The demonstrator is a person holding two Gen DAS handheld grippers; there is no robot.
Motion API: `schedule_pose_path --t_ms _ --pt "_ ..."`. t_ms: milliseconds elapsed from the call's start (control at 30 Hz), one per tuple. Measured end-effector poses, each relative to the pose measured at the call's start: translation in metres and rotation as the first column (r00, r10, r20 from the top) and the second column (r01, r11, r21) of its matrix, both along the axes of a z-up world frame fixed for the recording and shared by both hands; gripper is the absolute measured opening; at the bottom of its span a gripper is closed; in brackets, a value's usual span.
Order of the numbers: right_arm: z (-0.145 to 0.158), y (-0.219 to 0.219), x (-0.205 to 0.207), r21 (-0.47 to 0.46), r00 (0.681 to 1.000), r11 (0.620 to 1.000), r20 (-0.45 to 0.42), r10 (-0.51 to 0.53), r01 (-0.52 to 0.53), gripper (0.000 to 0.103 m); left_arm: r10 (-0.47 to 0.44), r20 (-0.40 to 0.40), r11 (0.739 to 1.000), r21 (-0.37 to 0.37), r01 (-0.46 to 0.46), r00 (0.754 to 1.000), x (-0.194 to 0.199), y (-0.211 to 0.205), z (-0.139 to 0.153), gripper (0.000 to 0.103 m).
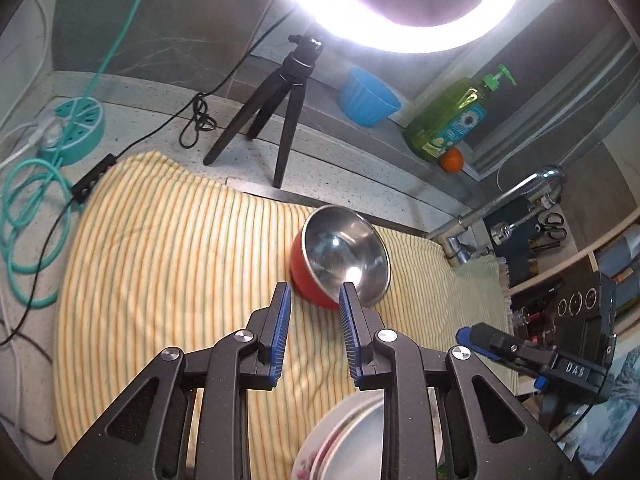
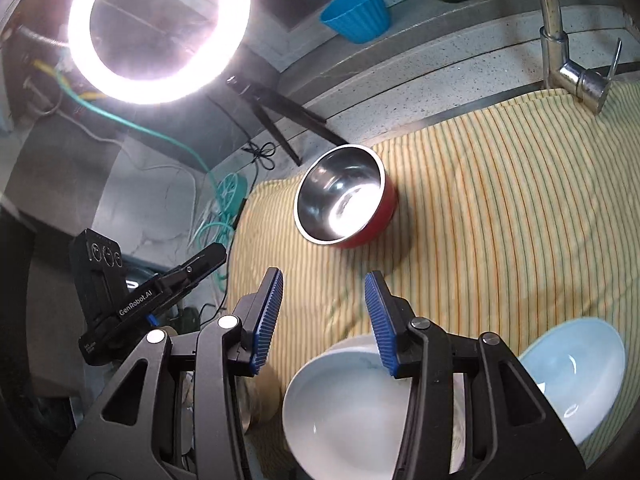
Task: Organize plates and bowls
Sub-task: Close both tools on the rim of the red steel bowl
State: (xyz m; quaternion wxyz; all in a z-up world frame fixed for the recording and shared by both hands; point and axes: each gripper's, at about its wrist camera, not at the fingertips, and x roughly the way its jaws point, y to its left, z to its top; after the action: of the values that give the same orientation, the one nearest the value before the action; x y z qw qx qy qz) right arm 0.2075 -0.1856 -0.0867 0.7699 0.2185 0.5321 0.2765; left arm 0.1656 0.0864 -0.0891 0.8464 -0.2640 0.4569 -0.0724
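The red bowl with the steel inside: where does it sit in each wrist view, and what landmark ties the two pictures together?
Left wrist: the red bowl lies centre frame on the striped cloth, just beyond the claw tips.
Right wrist: the red bowl sits centre, slightly above the middle, well ahead of the claw.
Shared landmark: the lit ring light, at the top of both.

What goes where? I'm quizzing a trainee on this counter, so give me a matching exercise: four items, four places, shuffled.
Items:
1. red steel-lined bowl
2. blue ribbed cup
3. orange
4. white bowl

Places:
A. beside the green soap bottle
B. near edge, under the right gripper
C. back ledge, by the ring light
D. middle of the striped cloth

Pairs: 1-D, 2-C, 3-A, 4-B
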Motion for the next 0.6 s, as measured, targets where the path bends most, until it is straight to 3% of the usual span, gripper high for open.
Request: schedule_pose_path --t_ms 267,600 --pt "-0.028 0.014 0.038 -0.018 0.998 1.000 -0.058 -0.024 0.023 0.045 -0.039 -0.064 0.999 0.012 0.040 0.997 0.053 -0.005 -0.023 0.023" --pt "-0.054 0.026 0.068 -0.053 0.994 0.998 -0.103 -0.043 0.038 0.044 -0.073 -0.128 0.997 0.001 0.074 0.989 0.086 -0.004 -0.049 0.023"
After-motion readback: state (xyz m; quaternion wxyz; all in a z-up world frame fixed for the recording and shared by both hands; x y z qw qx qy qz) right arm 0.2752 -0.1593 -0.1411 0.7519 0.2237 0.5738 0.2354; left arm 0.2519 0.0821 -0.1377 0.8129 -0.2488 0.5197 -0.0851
